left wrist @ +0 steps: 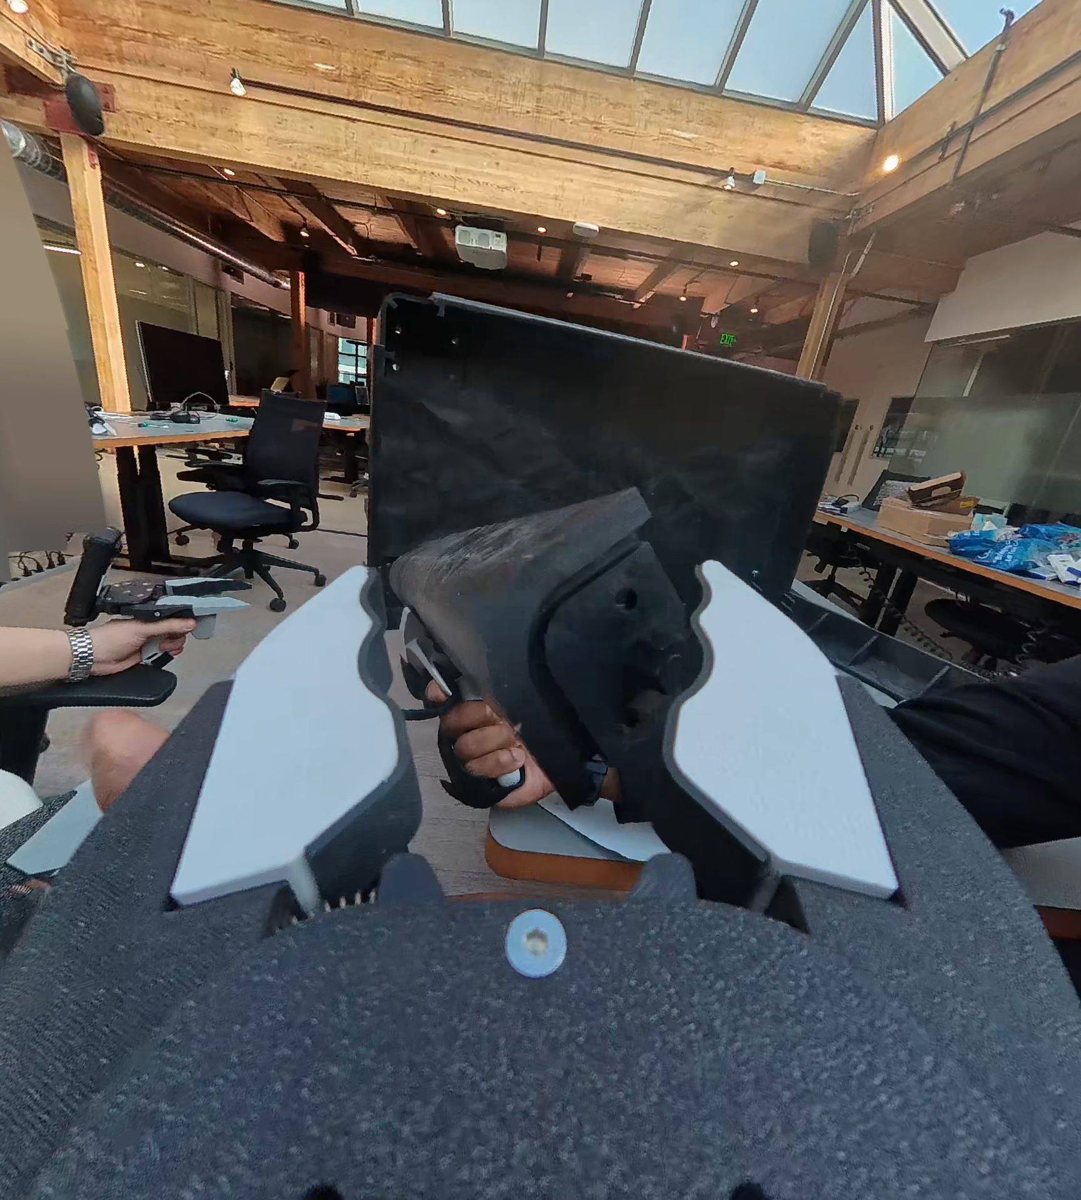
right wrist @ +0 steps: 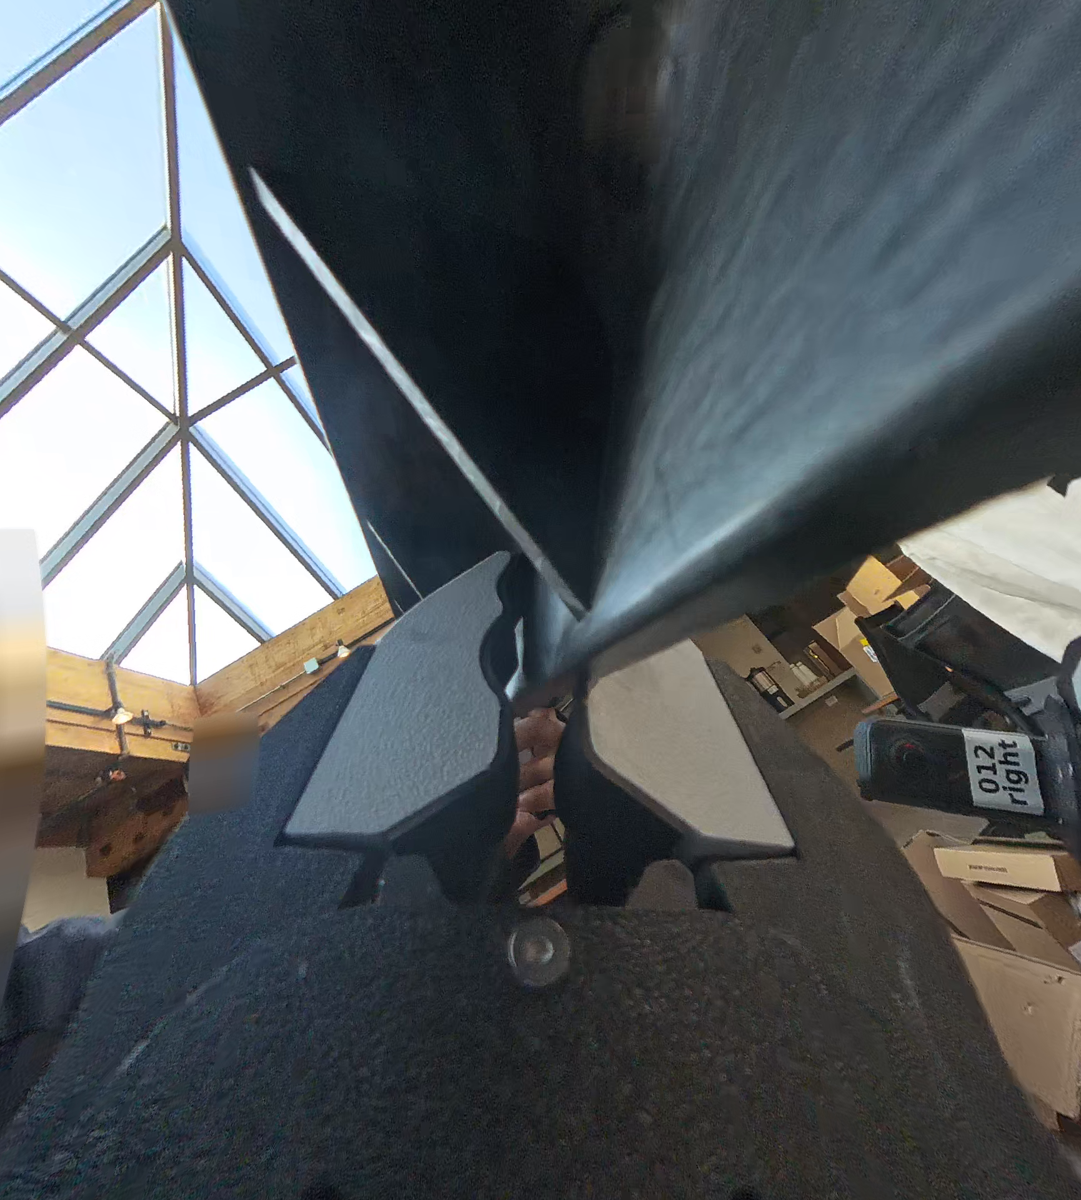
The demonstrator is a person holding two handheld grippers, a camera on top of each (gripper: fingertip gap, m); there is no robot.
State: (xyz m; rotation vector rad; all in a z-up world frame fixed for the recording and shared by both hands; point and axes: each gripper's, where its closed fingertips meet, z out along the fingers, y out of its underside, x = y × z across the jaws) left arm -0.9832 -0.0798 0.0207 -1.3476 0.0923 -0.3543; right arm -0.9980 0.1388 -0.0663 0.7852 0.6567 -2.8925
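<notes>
Plainly, the left tool point(left wrist: 538, 571) stands wide, its pale fingers point(left wrist: 291, 734) pressing on nothing, and faces the right tool point(right wrist: 544, 656), whose narrow fingers pinch the lower corner of a big black panel point(left wrist: 590, 422) that rises toward twelve o'clock. Beneath lies a pale tabletop point(left wrist: 564, 867) with a brown edge. At nine o'clock another person's hand point(left wrist: 122, 643) holds a third tool point(left wrist: 213, 597), at ten stands an office chair point(left wrist: 252, 493), at three a cluttered tabletop point(left wrist: 979, 571), all under timber beams point(left wrist: 460, 117) and a skylight point(left wrist: 590, 32)
</notes>
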